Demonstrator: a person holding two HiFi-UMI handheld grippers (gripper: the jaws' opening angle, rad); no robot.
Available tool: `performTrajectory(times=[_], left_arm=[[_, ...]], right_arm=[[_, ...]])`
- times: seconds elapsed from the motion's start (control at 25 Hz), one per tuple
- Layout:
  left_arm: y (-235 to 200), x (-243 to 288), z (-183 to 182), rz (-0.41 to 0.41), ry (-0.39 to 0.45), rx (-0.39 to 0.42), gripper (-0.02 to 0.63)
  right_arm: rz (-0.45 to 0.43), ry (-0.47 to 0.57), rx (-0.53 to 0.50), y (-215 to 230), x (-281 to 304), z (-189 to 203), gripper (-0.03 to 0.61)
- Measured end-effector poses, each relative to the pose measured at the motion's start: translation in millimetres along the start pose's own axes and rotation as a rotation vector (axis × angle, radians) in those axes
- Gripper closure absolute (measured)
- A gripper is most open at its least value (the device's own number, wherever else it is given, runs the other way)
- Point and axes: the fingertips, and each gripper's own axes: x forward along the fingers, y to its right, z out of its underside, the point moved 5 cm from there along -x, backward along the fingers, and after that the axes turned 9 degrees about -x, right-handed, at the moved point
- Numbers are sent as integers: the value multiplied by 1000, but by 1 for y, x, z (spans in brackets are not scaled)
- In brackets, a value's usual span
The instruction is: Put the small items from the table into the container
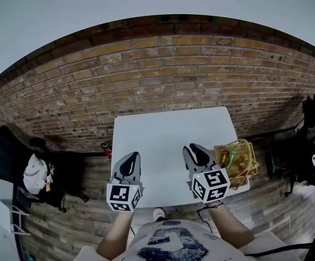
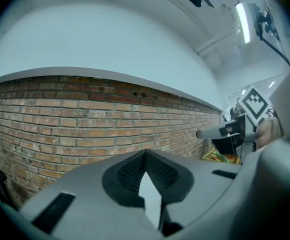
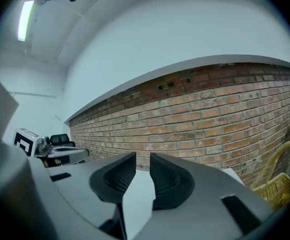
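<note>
A woven wicker basket (image 1: 245, 143) stands on the right end of the white table (image 1: 165, 137) and holds several colourful small items. It also shows in the right gripper view as the basket (image 3: 281, 190), low at the right edge. I see no loose small items on the bare tabletop. My left gripper (image 1: 131, 156) hovers over the table's near left part, its jaw tips touching, holding nothing (image 2: 145, 153). My right gripper (image 1: 193, 148) is just left of the basket, with a narrow empty gap between its jaws (image 3: 142, 156).
A brick wall (image 1: 163, 75) runs behind the table. A black office chair (image 1: 5, 151) with a white bag stands at the left. Dark equipment (image 1: 304, 159) stands on the floor at the right. A small red object (image 1: 107, 150) lies by the table's left edge.
</note>
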Motion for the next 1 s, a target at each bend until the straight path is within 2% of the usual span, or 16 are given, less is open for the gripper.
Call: performTrajectory(times=[0.44, 1.0], left_arm=[[-59, -16, -9, 32, 17, 0, 568], [-67, -16, -6, 57, 16, -8, 568]], right_arm=[[12, 6, -8, -56, 43, -4, 548], [13, -8, -23, -70, 53, -3, 558]])
